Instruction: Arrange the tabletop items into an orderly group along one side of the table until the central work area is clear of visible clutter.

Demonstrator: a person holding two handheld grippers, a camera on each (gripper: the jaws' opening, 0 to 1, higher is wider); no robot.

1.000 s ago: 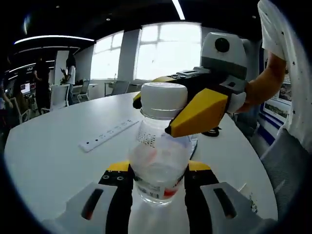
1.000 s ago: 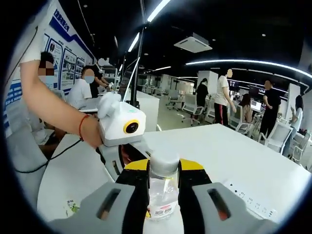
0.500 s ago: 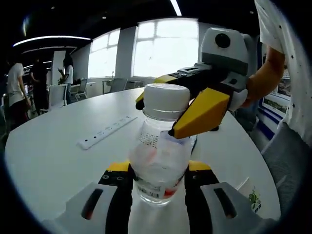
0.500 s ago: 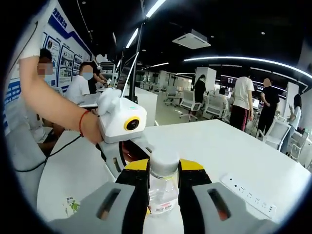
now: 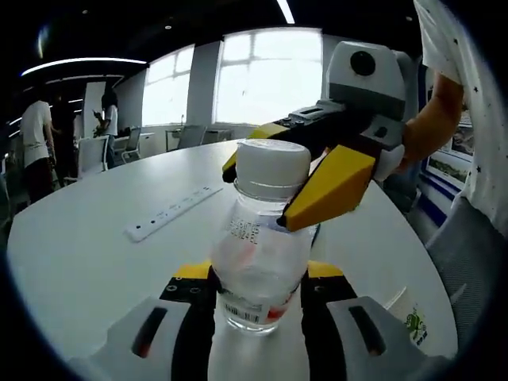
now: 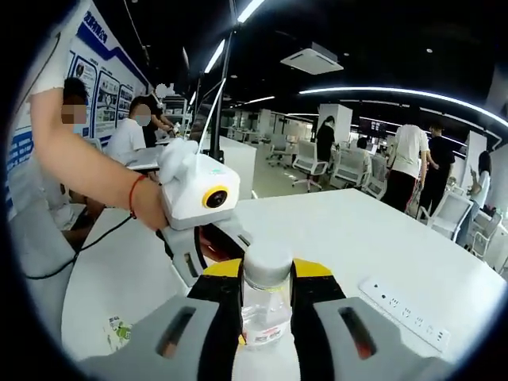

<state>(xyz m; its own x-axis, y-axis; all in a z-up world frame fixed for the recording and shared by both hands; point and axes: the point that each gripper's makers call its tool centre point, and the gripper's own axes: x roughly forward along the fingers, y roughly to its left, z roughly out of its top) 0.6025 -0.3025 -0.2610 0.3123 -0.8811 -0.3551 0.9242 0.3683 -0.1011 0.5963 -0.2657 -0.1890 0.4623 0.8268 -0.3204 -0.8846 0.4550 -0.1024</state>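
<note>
A clear plastic bottle (image 5: 258,262) with a white cap (image 5: 274,163) stands upright over the white table (image 5: 79,254). My left gripper (image 5: 258,279) is shut on the bottle's lower body. My right gripper (image 5: 266,186) reaches in from the right, its yellow jaws clamped on the cap. In the right gripper view my right gripper (image 6: 267,274) holds the cap (image 6: 267,266), with the bottle (image 6: 266,317) below. My left gripper (image 6: 210,250), held by a person's hand, grips the bottle from behind.
A white power strip (image 5: 171,214) (image 6: 401,313) lies on the table. A small printed packet (image 5: 411,321) (image 6: 117,333) rests near the table edge. A black cable (image 6: 95,246) trails along the edge. People and office chairs fill the room behind.
Both grips on the bottle hold as before. The views have shifted slightly, and people in the background have walked along.
</note>
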